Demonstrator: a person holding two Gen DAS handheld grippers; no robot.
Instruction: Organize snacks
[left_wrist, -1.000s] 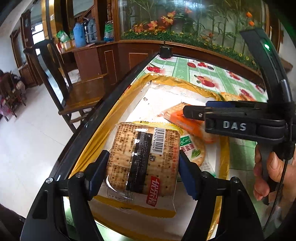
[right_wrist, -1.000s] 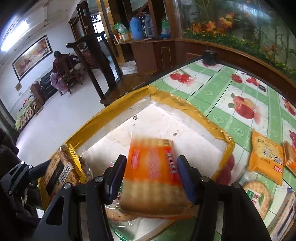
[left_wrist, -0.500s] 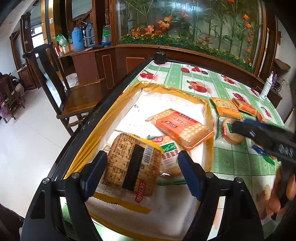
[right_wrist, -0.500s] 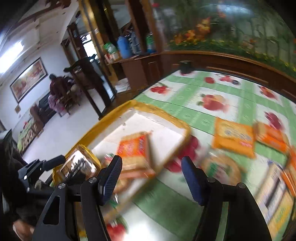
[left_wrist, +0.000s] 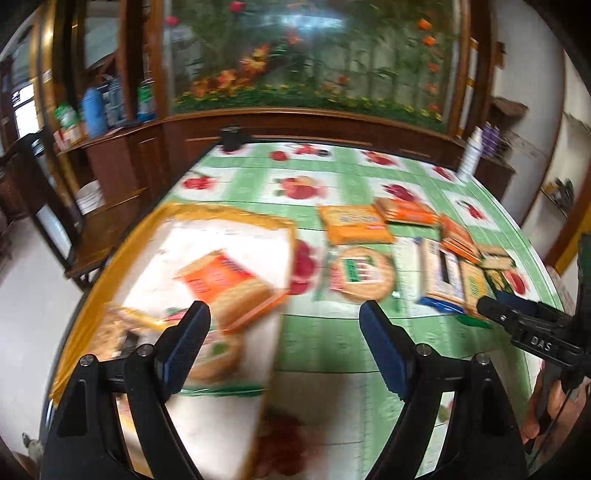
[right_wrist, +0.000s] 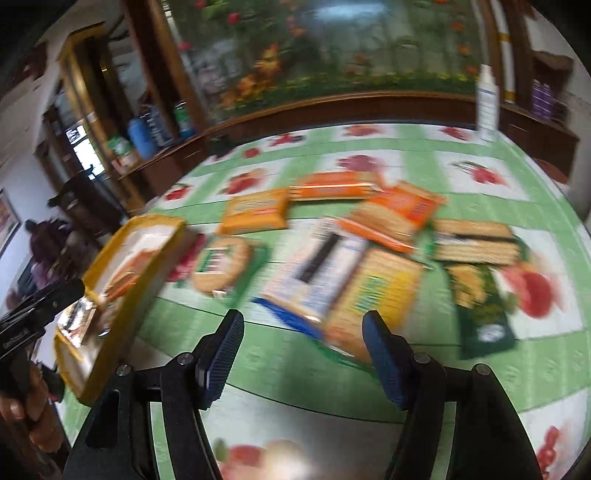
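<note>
Tablecloth, green checks with red fruit, covers a table before a flowered glass cabinet. Yellow-rimmed tray at left holds an orange cracker pack and two more packs, blurred. Loose snack packs lie right. Left gripper and right gripper both gape, holding nothing.

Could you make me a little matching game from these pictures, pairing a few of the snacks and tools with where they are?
Things:
1. orange cracker pack
2. round cracker pack
3. white bottle
4. left gripper

Places or states:
A. on the green tablecloth, just right of the tray
B. standing at the far table edge
C. lying inside the yellow-rimmed tray
D. open, holding nothing

Pairs: 1-C, 2-A, 3-B, 4-D
</note>
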